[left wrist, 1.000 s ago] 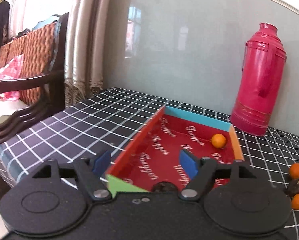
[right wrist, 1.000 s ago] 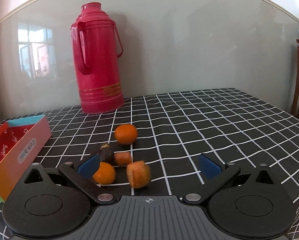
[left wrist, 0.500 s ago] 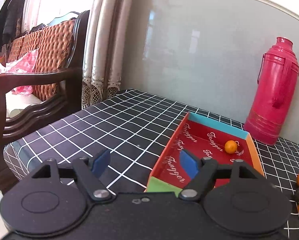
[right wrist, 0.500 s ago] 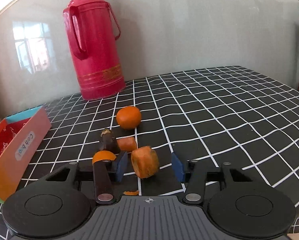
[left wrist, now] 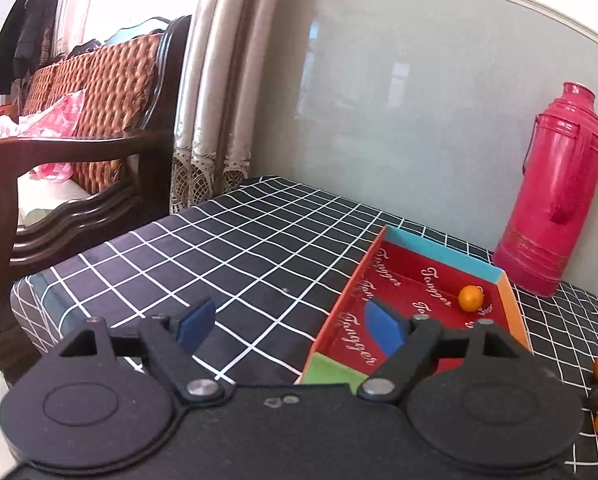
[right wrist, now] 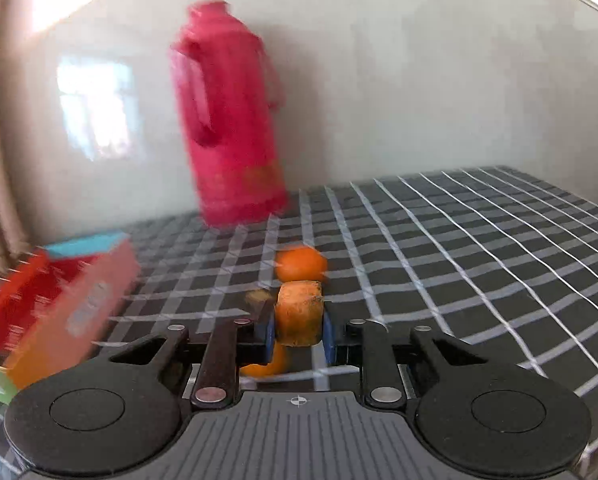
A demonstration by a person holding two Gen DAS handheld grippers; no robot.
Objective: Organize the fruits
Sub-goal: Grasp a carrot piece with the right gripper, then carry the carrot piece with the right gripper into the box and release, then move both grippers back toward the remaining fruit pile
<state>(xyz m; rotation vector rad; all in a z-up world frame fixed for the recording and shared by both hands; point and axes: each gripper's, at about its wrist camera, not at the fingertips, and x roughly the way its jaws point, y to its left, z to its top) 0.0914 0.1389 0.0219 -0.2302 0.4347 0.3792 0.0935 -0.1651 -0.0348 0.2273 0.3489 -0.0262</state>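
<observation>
Blue-padded and spread wide, my left gripper (left wrist: pixel 289 326) hovers at the near end of the red box (left wrist: pixel 349 350) holding one small orange (left wrist: pixel 470 298), while my right gripper (right wrist: pixel 298 330) clamps an orange chunk (right wrist: pixel 300 313) above the checked tablecloth (right wrist: pixel 459 240).

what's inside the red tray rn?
One small orange fruit lies in the red tray, near its far right corner. The left gripper fingers and body cover the tray's near end, so anything there is hidden.
</observation>
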